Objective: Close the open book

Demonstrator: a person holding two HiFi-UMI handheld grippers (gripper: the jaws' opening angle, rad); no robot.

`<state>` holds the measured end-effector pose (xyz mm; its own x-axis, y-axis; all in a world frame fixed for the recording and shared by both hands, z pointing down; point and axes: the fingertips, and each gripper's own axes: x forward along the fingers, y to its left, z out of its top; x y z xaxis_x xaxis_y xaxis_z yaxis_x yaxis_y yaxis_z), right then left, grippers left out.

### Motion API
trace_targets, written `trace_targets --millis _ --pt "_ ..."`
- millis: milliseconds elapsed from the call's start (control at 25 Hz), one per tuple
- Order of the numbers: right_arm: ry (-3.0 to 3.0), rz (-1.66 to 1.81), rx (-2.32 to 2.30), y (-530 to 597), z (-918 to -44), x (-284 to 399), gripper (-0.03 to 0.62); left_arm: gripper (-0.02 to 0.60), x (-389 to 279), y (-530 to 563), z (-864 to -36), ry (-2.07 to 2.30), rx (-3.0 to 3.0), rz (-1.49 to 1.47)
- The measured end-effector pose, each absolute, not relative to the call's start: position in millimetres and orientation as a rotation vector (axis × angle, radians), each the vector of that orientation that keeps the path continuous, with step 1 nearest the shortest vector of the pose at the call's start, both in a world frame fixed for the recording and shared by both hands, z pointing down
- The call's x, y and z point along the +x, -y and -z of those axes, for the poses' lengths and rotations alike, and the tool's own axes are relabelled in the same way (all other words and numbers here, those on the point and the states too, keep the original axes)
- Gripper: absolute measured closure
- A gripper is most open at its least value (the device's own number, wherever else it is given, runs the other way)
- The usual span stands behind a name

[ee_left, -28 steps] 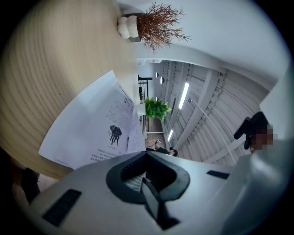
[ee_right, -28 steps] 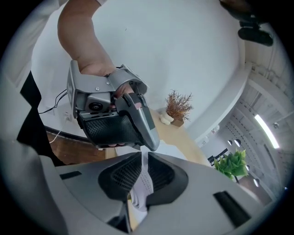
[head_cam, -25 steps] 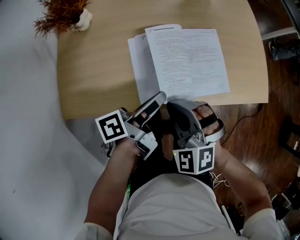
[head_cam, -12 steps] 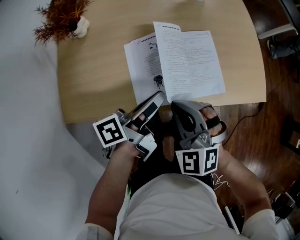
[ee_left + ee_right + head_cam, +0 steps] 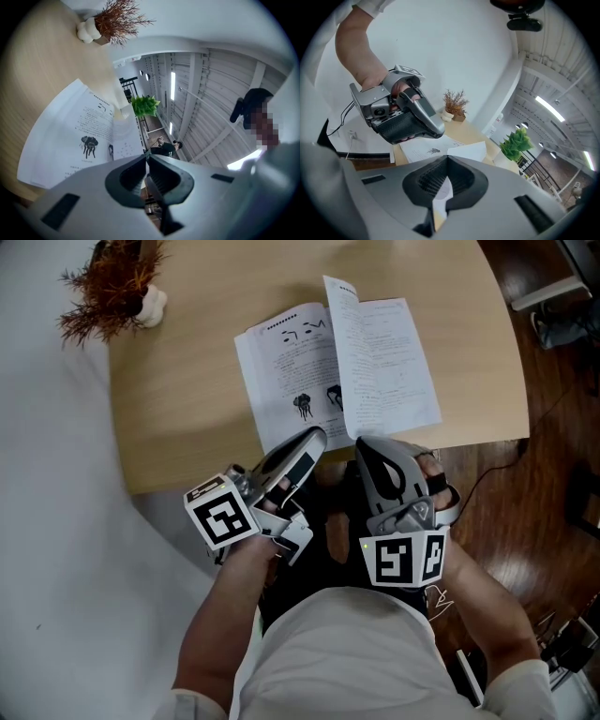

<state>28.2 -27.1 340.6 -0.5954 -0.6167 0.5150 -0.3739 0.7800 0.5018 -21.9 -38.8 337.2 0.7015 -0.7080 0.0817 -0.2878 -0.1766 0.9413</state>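
One dried plant [image 5: 112, 282] is set at the far left corner of the wooden table [image 5: 178, 409]. Nearer, at the table's front edge, the left gripper [image 5: 317, 434] is held with its jaws pressed together and nothing between them — its tip just beside the lower edge of the book [image 5: 286, 371]. The book is laid open on the table, an illustrated page flat on the left and the right-hand leaf [image 5: 384, 352] raised and tilted. That leaf's lower edge is pinched by the right gripper [image 5: 364, 442] — jaws closed on the paper.
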Motion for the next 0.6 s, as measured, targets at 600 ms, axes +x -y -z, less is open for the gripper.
trace_targets --millis 600 --pt "2.230 0.300 0.914 51 -345 82 0.592 0.584 10 34 -346 0.758 1.774 0.386"
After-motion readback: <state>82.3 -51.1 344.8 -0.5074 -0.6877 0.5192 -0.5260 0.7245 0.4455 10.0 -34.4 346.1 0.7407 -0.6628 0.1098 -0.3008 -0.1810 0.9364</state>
